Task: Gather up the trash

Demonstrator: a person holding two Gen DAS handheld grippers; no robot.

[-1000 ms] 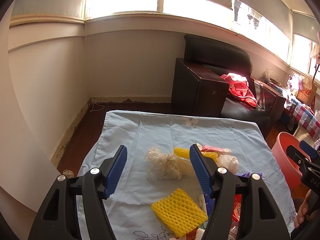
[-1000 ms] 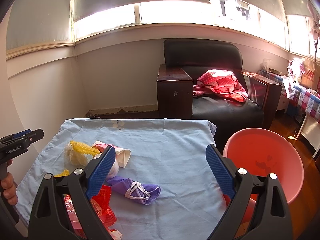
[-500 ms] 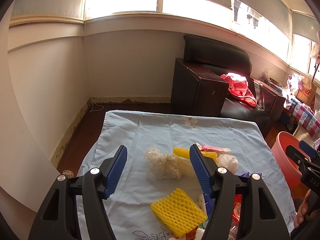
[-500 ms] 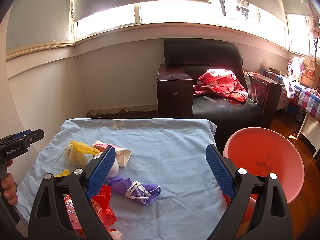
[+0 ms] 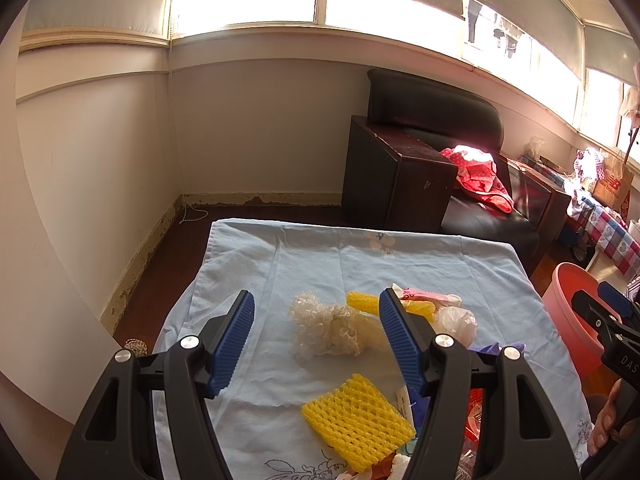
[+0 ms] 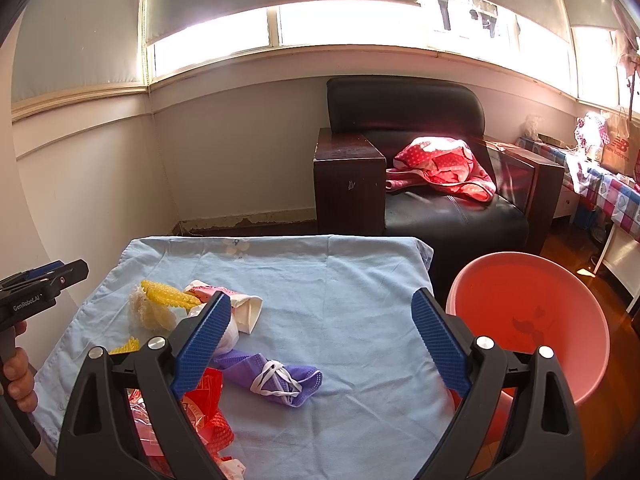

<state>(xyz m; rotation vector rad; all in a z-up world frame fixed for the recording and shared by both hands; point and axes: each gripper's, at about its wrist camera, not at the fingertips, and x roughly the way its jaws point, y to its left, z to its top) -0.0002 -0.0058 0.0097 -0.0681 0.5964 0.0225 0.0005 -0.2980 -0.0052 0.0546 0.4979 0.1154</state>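
Trash lies on a table under a light blue cloth [image 5: 304, 264]. A clear bubble-wrap wad [image 5: 324, 326] sits between the fingers of my open left gripper [image 5: 316, 320], which hovers above it. A flat yellow foam net [image 5: 356, 416] lies nearer, and a second yellow net [image 5: 362, 302] lies behind. My right gripper [image 6: 320, 324] is open and empty over the cloth [image 6: 332, 280], with a purple face mask [image 6: 276, 376] below it. Red wrappers [image 6: 208, 404] and a white paper cup [image 6: 246, 310] lie at its left. A pink basin [image 6: 532, 316] stands off the table's right edge.
A dark armchair [image 6: 420, 160] with a red cloth [image 6: 440, 168] on it stands behind the table, beside a wooden side cabinet [image 6: 348, 184]. A wall [image 5: 92, 180] runs close along the left. A checkered table [image 6: 608, 188] with bags is at the far right.
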